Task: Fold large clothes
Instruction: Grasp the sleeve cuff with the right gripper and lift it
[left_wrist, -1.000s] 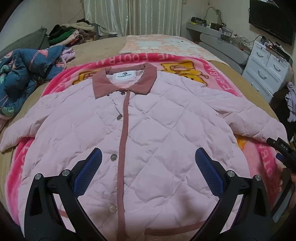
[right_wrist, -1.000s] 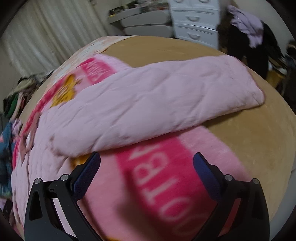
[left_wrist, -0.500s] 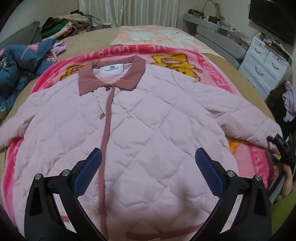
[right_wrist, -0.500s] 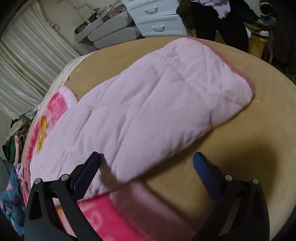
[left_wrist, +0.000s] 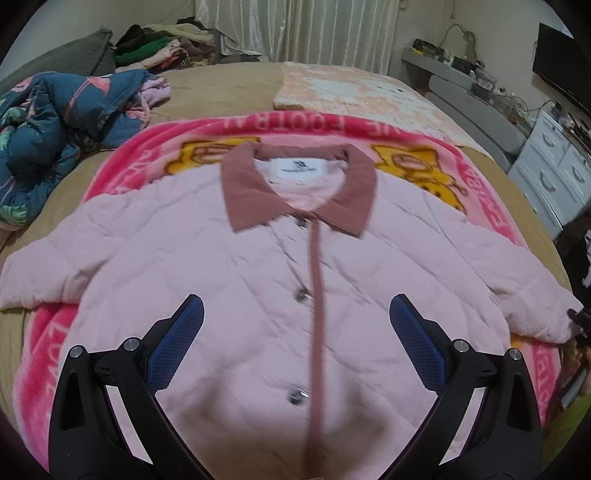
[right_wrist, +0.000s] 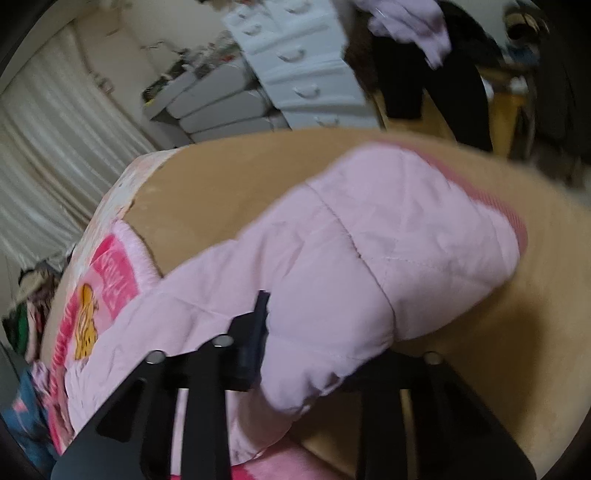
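Sleeve (right_wrist: 369, 251) now sits clamped in the right claw (right_wrist: 317, 332), which hung apart half a second ago; left claw (left_wrist: 295, 332) gapes over the jacket (left_wrist: 258, 280), bare bed (right_wrist: 221, 192) beyond.

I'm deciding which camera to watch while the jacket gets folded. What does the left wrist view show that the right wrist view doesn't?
Only the left wrist view shows the jacket's front: the collar, the snap buttons, the other sleeve, and the open left gripper above it, holding nothing. Only the right wrist view shows the right gripper closed on the sleeve near the trimmed cuff. Both show the pink quilted jacket lying on the pink printed blanket and the white drawers.
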